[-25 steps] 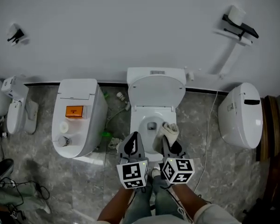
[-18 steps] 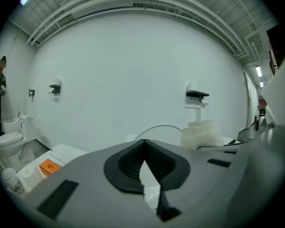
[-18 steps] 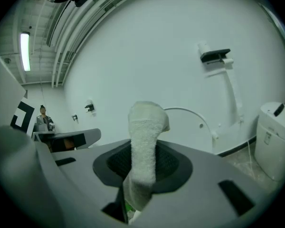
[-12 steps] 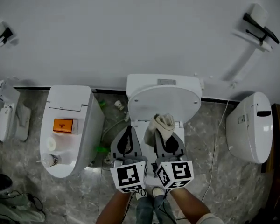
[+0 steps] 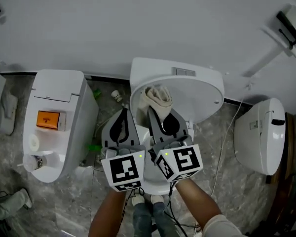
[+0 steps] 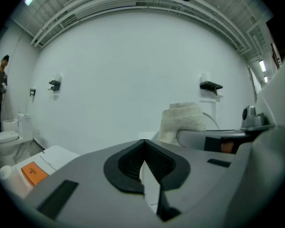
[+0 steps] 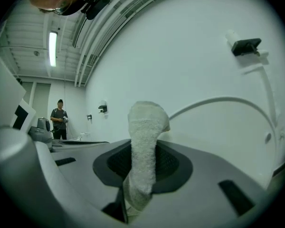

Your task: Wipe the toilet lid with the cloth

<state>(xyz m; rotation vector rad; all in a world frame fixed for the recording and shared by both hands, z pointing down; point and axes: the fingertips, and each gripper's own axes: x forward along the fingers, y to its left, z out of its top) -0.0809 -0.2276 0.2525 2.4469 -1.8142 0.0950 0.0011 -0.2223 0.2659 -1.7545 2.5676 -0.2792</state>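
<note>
From the head view, the toilet lid stands raised against the tank. The cloth is a pale bunch in front of the lid's left part. It sticks out of the right hand-held gripper. The left hand-held gripper hangs just beside it, low over the bowl. Whether the cloth already touches the lid I cannot tell from here. Another toilet stands to the left.

In the left gripper view, the left hand-held gripper is clenched on nothing. The cloth rises to its right above the other hand-held gripper.

In the right gripper view, the right hand-held gripper is clamped on the cloth, whose folded end stands up past the jaw tips. The lid curves white close behind it.

To wipe well, I would press that free fold flat onto the lid so that cloth, not plastic jaw, meets the surface. Then sweep in overlapping strokes from the top edge down, lightly enough that the hinged lid does not rock. The empty left hand-held gripper could steady the rim, or should stay clear of the strokes.
</note>
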